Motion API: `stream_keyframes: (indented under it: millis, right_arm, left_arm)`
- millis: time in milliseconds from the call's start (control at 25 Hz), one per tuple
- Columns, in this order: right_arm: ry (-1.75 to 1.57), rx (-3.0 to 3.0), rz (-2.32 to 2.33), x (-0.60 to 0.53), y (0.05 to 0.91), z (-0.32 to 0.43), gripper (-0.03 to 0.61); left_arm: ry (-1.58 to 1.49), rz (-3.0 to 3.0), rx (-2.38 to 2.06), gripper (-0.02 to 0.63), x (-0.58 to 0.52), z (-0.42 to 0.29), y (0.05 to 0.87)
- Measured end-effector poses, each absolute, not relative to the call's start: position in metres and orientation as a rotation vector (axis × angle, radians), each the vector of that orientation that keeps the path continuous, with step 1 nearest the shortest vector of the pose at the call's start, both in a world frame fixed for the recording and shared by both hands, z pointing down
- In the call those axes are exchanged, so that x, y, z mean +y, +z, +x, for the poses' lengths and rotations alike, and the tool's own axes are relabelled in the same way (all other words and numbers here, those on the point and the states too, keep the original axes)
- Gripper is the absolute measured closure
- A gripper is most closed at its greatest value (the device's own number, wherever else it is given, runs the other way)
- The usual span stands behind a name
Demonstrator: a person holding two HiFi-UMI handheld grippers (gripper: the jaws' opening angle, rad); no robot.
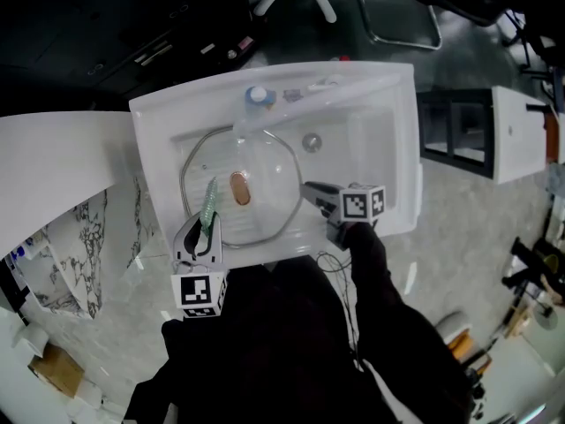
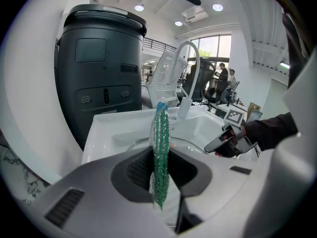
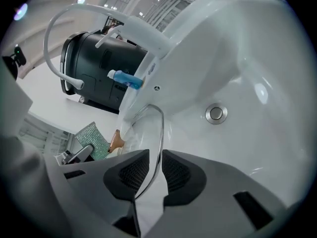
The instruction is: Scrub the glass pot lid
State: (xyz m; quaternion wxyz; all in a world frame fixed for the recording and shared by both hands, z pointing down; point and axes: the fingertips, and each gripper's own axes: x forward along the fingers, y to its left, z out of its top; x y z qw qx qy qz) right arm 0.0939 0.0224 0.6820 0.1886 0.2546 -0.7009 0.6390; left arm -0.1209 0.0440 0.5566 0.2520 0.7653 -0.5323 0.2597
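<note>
The glass pot lid (image 1: 265, 170) with a brown knob (image 1: 239, 189) stands tilted in the white sink (image 1: 371, 104). My right gripper (image 1: 311, 193) is shut on the lid's metal rim (image 3: 161, 128) at its right side; the rim runs between the jaws of the right gripper (image 3: 153, 170). My left gripper (image 1: 201, 237) is shut on a green mesh scrub sponge (image 1: 209, 203), held upright at the lid's left front. In the left gripper view the sponge (image 2: 159, 152) sticks up from the left gripper (image 2: 159, 175). The sponge (image 3: 94, 138) also shows beyond the lid.
A white faucet (image 2: 190, 68) arches over the back of the sink, with a blue-capped bottle (image 3: 124, 78) beside it. The drain (image 3: 216, 113) lies right of the lid. A dark appliance (image 2: 99, 73) stands behind the sink. A white marbled counter (image 1: 53, 184) lies left.
</note>
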Motion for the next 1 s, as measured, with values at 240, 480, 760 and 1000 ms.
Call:
stream_keyframes:
  millis: [240,480,760,1000]
  right_arm:
    - [1.897,-1.904,0.636,0.022,0.684,0.098,0.502]
    - [1.950,-1.872,0.565,0.026,0.688,0.091,0.507]
    - [2.000,-1.858,0.565,0.025,0.689,0.094,0.541]
    - [1.994,-1.857,0.558,0.025,0.688,0.094,0.545]
  left_arm:
    - [0.729,2.090,-1.445,0.549,0.038,-0.122,0.557]
    - [0.731,2.082,-1.459,0.549,0.029,-0.125,0.558]
    - [0.750,2.082,-1.474,0.549,0.016,-0.134,0.560]
    - [0.901,2.168,-1.492,0.549,-0.012,-0.141,0.561]
